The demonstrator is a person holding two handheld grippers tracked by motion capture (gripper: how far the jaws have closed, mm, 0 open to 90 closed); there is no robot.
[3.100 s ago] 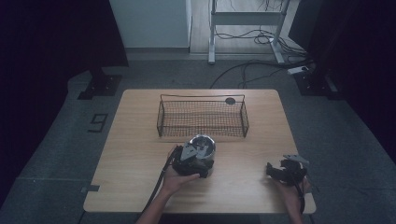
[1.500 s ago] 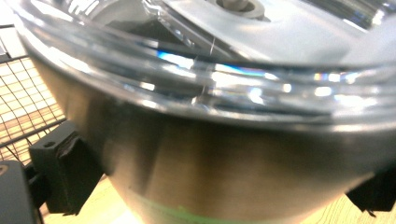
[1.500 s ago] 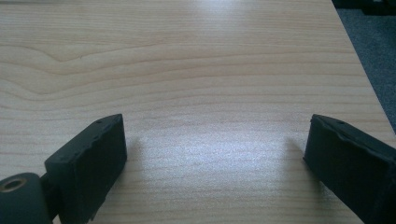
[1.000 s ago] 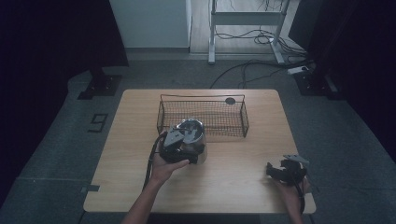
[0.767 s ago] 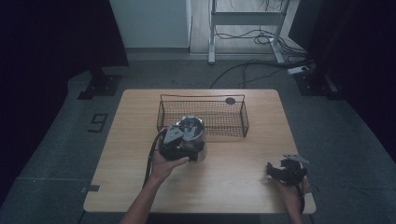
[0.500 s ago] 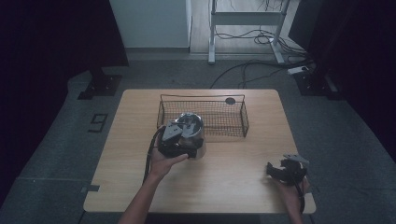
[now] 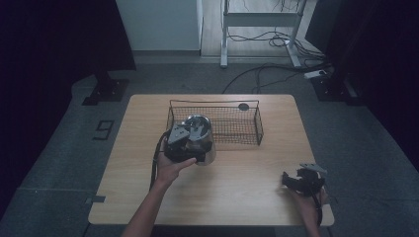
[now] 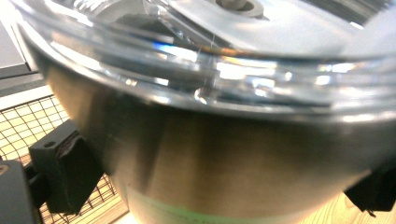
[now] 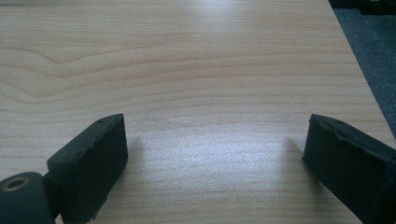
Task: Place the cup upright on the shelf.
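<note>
A shiny steel pot (image 7: 200, 129) with a clear lid is held just in front of the black wire basket (image 7: 237, 123), at the basket's left end. My left gripper (image 7: 184, 145) is shut on the steel pot, one black jaw on each side of its wall. In the left gripper view the steel pot (image 8: 224, 158) is very close, with the lid's rim across the top and the basket mesh (image 8: 28, 121) behind at the left. My right gripper (image 7: 300, 180) rests near the table's front right corner. It is open, jaws wide apart over bare wood (image 9: 215, 154).
The wooden table (image 7: 247, 177) has its right edge close to the right gripper. A small black round disc (image 7: 243, 106) sits behind the basket. Cables and a metal frame (image 7: 262, 19) lie on the floor beyond the table.
My left gripper has carried the steel pot leftward and away from the person, up to the basket's front left. The right gripper has stayed still.
</note>
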